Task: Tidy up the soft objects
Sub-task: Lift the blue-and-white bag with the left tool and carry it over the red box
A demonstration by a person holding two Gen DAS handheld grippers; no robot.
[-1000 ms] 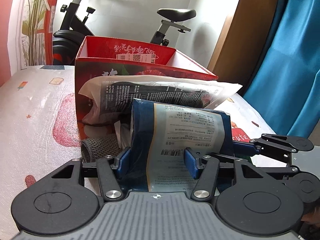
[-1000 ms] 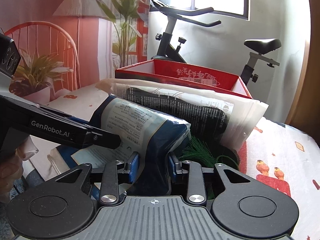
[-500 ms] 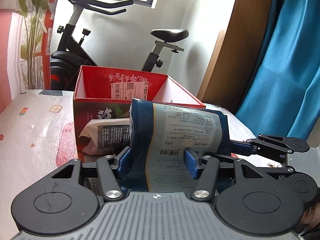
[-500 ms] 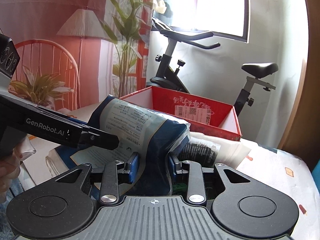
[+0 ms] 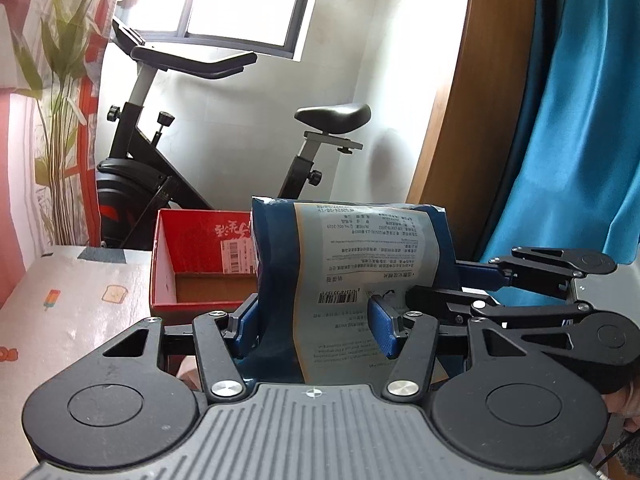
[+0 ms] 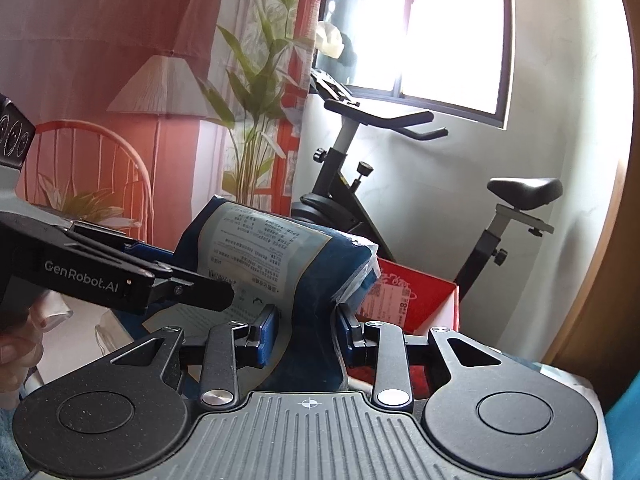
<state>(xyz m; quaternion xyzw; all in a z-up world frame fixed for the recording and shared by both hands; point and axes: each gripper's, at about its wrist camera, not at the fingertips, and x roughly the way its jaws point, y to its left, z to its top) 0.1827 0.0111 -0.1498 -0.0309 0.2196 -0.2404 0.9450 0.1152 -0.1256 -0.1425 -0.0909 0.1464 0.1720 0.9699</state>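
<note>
Progress looks like mid-carry, by my reading: you hold the soft dark-blue plastic packet with the pale printed label [image 5: 352,264] off the surface with both tools, and the open red cardboard box [image 5: 188,256] shows a bare brown floor in the part you can see, so nothing visible has gone in yet. What is left for this packet is to bring it over the box opening and let go; whether other soft items wait cannot be told from these views.

Your left tongs [image 5: 310,326] are clenched on the packet's lower part at the centre of the left view, blue pads pressing both sides. Your right tongs [image 6: 306,334] grip a narrower bunched end at lower centre of the right view. The packet stands up above both tools, hiding part of the box, which sits behind it, left of centre in the left view and right of centre in the right.
</note>
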